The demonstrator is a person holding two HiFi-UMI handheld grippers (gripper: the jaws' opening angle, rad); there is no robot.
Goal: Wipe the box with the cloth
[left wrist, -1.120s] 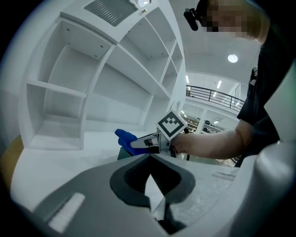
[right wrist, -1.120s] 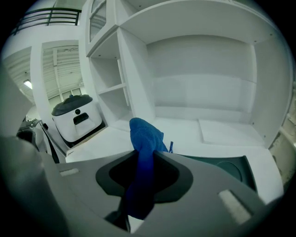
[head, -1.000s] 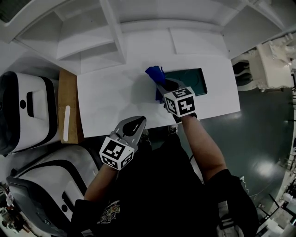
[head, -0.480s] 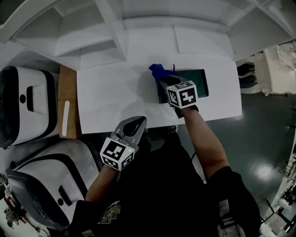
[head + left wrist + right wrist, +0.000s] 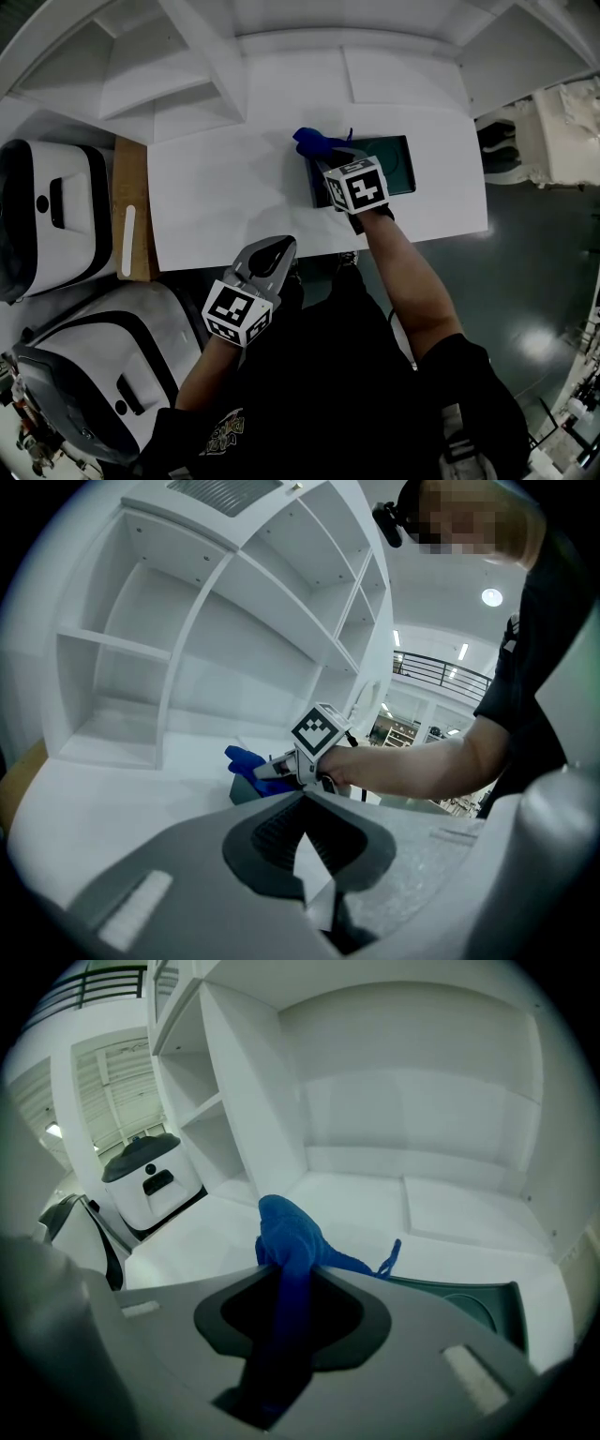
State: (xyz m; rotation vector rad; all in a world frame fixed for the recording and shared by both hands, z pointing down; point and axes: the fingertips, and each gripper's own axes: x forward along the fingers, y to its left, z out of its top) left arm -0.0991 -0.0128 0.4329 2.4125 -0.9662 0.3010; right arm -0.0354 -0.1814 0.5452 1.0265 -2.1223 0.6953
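Observation:
A flat dark green box (image 5: 394, 165) lies on the white table (image 5: 225, 197) toward its right side. My right gripper (image 5: 323, 161) is shut on a blue cloth (image 5: 314, 141) and holds it at the box's left end. In the right gripper view the cloth (image 5: 289, 1241) bunches up from between the jaws, with the box (image 5: 478, 1302) just behind it. My left gripper (image 5: 272, 253) hovers at the table's near edge, shut and holding nothing. The left gripper view shows the cloth (image 5: 246, 761) and the box (image 5: 246, 787) across the table.
White shelving (image 5: 169, 75) stands along the table's back and left. A wooden board (image 5: 133, 211) lies beside the table's left edge. Two white and black machines (image 5: 47, 216) sit on the left. Dark floor (image 5: 534, 281) lies to the right.
My right gripper has slid the cloth a little farther onto the box's left end and turned slightly. The left gripper has stayed put.

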